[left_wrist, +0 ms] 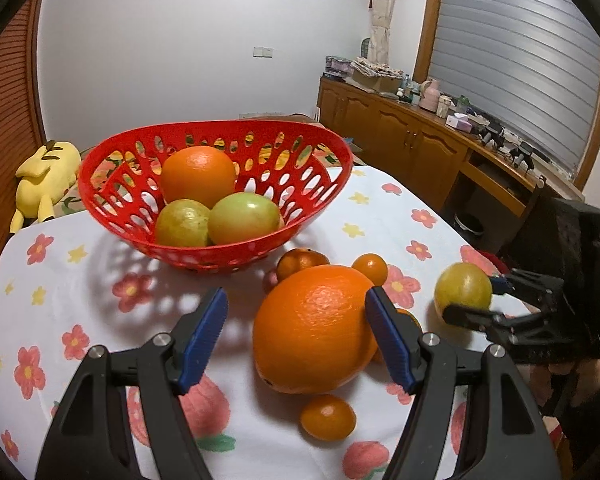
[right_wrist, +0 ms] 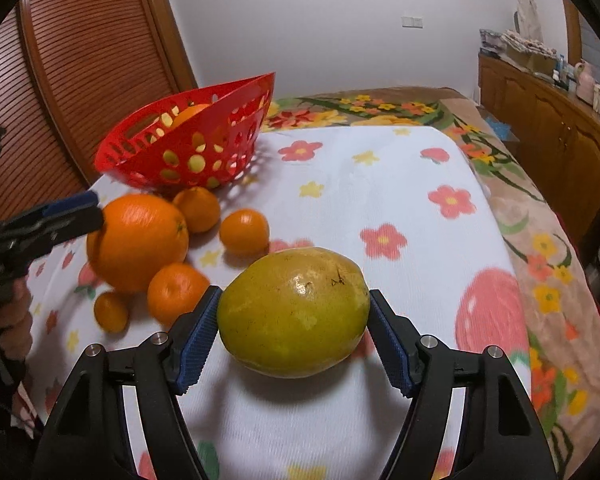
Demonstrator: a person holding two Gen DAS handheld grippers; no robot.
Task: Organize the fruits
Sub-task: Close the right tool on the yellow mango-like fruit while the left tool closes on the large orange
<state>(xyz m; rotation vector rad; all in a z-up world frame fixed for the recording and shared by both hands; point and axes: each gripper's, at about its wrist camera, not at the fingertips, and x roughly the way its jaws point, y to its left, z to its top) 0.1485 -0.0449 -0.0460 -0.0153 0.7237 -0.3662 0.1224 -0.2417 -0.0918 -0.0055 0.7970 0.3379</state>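
Evidently both tools are lining up loose fruit for the red perforated plastic basket [left_wrist: 204, 200]: the right hand-held gripper [right_wrist: 294, 334] clasps the yellow-green oval fruit [right_wrist: 294, 312], well right of the basket, while the left hand-held gripper [left_wrist: 298, 336], spread wide, flanks the large round orange [left_wrist: 314, 328] just before it on the flowered worktop [left_wrist: 100, 280].

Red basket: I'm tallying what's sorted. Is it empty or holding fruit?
Holding fruit: the red basket contains an orange and two green fruits.
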